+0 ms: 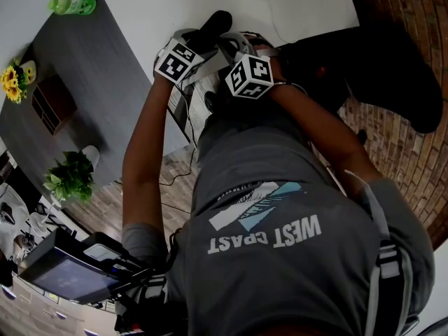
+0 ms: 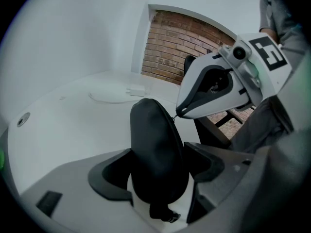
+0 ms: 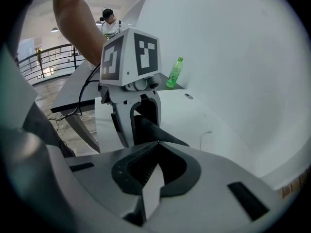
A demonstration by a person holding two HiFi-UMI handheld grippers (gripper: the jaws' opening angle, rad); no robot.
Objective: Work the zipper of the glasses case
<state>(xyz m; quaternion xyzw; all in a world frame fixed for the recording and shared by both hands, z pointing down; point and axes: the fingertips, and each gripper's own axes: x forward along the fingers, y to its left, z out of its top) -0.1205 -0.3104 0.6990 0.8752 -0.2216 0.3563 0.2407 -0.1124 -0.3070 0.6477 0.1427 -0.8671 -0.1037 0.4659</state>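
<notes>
Above a white table (image 2: 68, 130) near a brick wall (image 2: 167, 47), the left gripper (image 2: 158, 154) clamps a black glasses case (image 2: 153, 123); the right gripper (image 3: 156, 142) has its jaws pressed closed at the case's zipper seam.

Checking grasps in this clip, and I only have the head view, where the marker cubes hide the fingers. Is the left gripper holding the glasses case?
Observer: Yes. The left gripper view shows the left gripper shut on the black glasses case, which stands upright between its fingers.
Reviewer: And the right one?
Observer: The right gripper is shut at the case's edge, apparently pinching the zipper pull.
Reviewer: Is the case open?
Observer: The visible stretch of the zipper looks closed.
</notes>
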